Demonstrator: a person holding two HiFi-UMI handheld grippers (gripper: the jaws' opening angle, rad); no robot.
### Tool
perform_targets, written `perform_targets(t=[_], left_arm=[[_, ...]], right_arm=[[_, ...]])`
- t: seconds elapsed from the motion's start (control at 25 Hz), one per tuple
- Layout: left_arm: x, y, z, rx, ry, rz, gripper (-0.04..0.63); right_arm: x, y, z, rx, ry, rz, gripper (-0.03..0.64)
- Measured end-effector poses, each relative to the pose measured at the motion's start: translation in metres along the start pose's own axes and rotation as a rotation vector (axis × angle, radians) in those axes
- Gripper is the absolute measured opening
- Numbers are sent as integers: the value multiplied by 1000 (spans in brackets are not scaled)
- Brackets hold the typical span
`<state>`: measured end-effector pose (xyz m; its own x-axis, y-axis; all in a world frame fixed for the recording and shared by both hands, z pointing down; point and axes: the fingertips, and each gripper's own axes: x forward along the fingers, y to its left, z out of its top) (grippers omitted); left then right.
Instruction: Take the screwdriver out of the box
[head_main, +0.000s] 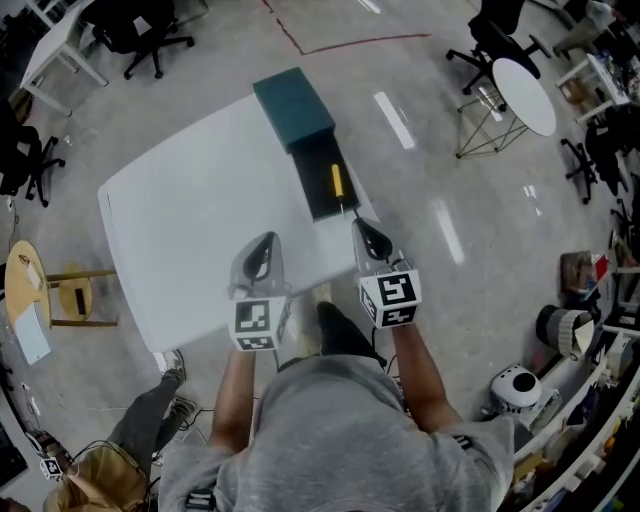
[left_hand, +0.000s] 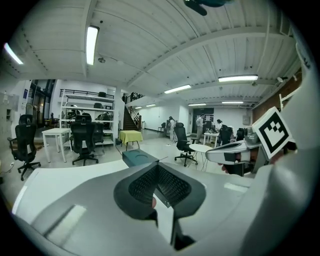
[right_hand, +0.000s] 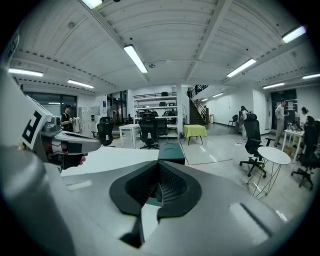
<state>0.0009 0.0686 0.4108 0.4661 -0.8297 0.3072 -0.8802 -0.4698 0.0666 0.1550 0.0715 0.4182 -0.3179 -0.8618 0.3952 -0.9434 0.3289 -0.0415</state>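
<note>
Bright, even light falls from ceiling tube lamps (left_hand: 91, 44); the polished floor (head_main: 480, 260) throws back white glare streaks. The 2 gripper views bulge fisheye, black-edged, with a soft near foreground.

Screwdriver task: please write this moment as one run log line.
stage: before grasp | screwdriver: lying in open box, untouched | left gripper: shut, empty | right gripper: shut, empty, near box end

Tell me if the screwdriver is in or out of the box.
In. The yellow-handled screwdriver lies inside the open dark compartment of the box, which sits on the table.
</note>
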Motion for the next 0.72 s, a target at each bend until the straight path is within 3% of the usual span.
perform_targets(t=[0.72], left_arm=[[118,23,-57,-62,160,-37,11]], right_arm=[[122,-45,-78,45,325,8,5]])
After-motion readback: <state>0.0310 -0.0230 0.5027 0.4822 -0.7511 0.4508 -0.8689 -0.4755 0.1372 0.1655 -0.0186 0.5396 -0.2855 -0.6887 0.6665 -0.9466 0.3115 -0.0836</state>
